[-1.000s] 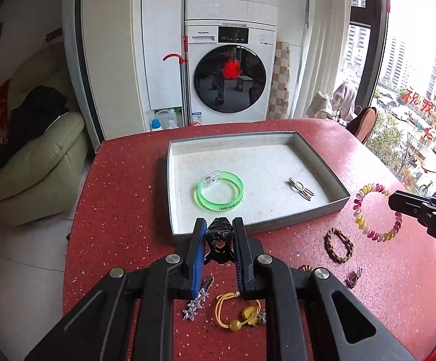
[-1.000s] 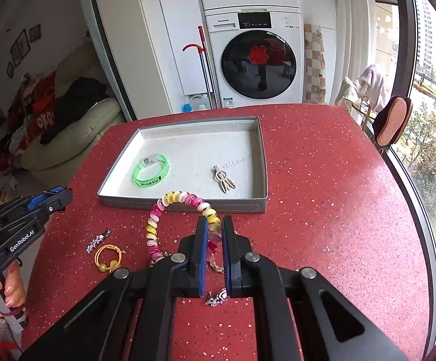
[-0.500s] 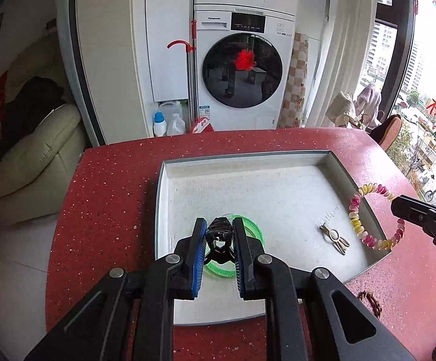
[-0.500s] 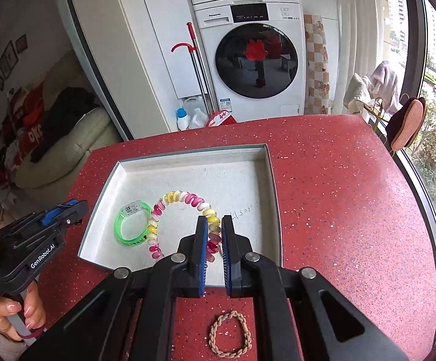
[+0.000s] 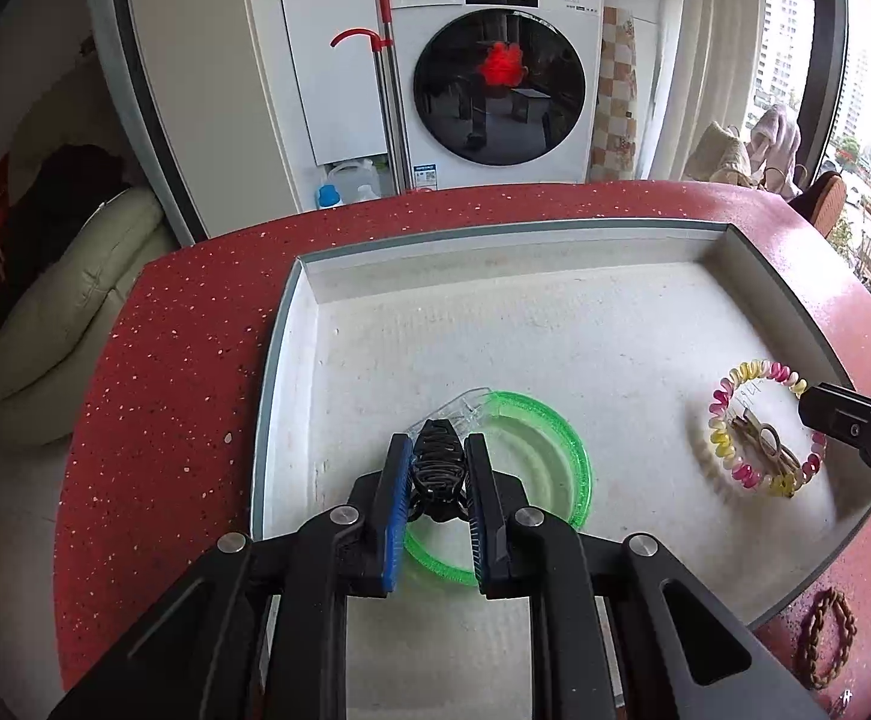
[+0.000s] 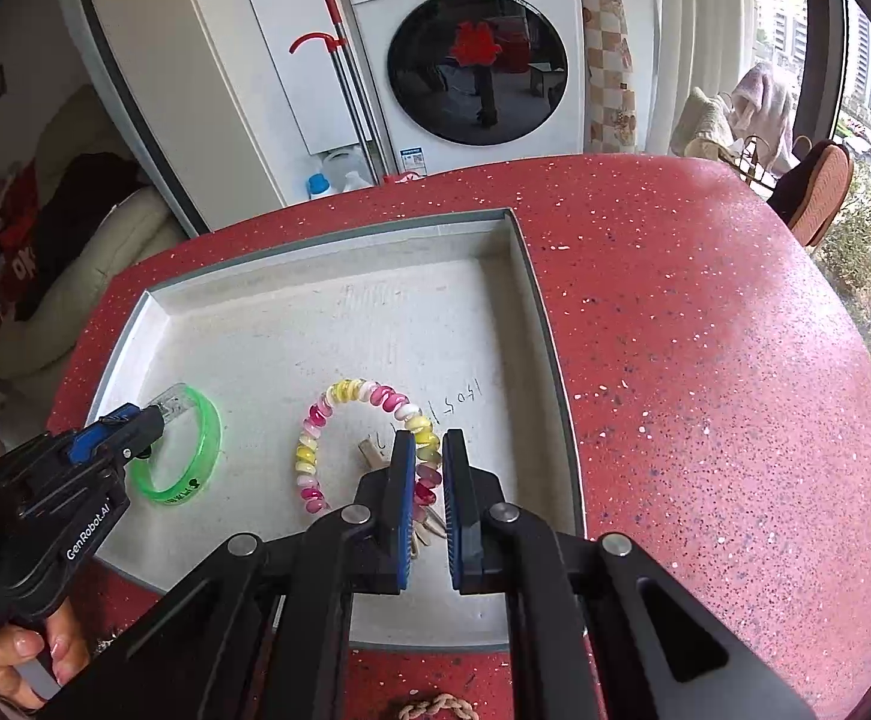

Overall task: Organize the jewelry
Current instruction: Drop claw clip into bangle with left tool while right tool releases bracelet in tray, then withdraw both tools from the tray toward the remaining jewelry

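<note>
A shallow grey tray [image 5: 555, 234] [image 6: 327, 234] sits on the red speckled table. My left gripper [image 5: 434, 450] is shut on a black claw hair clip [image 5: 435, 468], held low over a green bangle [image 5: 549, 450] [image 6: 207, 438] in the tray's near left. My right gripper [image 6: 429, 450] is shut on a pink-and-yellow beaded bracelet [image 6: 345, 396] [image 5: 729, 426], which hangs low over a beige hair clip [image 5: 765, 444] [image 6: 369, 450] in the tray's right part.
A brown braided bracelet [image 5: 825, 636] [image 6: 435, 705] lies on the table [image 6: 705, 360] in front of the tray. A washing machine [image 5: 495, 60], mop and cream sofa [image 5: 75, 300] stand beyond the table's far edge.
Both grippers have moved forward and down from the table's front to low inside the tray, carrying the black clip and the beaded bracelet with them.
</note>
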{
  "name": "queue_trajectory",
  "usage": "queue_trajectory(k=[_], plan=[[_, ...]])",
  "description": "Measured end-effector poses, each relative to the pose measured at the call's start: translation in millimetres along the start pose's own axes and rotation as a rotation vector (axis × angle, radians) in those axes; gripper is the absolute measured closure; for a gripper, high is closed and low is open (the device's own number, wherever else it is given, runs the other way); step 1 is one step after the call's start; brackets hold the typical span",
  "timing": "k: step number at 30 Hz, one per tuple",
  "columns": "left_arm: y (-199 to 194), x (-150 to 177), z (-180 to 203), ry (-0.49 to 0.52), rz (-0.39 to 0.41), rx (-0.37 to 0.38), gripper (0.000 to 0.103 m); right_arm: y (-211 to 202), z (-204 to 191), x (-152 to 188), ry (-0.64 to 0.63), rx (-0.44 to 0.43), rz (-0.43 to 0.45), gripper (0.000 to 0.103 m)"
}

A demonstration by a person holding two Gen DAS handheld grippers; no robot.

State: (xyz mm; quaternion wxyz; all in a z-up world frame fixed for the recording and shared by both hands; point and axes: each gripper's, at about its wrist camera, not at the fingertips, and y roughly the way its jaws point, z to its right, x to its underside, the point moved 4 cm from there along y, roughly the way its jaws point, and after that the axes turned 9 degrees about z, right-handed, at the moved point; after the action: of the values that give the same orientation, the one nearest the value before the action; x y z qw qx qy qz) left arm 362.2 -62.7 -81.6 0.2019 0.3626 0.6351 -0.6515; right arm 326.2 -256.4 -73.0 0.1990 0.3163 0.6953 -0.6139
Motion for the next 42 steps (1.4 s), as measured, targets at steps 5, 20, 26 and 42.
queue_trajectory(k=[5,20,26,42], plan=[[0,0,5,0.045,0.007,-0.028,0.067,9,3,11,0.008,0.013,-0.024,0.092],[-36,-13,-11,-0.046,0.089,-0.007,0.000,-36,2,8,0.080,-0.074,0.070,0.047],[-78,-9,-24,-0.058,0.157,0.006,0.000,-71,-2,16,0.098,-0.120,0.116,0.029],[-155,86,-50,-0.085,0.116,-0.056,0.000,-147,-16,79,0.101,-0.201,0.185,0.017]])
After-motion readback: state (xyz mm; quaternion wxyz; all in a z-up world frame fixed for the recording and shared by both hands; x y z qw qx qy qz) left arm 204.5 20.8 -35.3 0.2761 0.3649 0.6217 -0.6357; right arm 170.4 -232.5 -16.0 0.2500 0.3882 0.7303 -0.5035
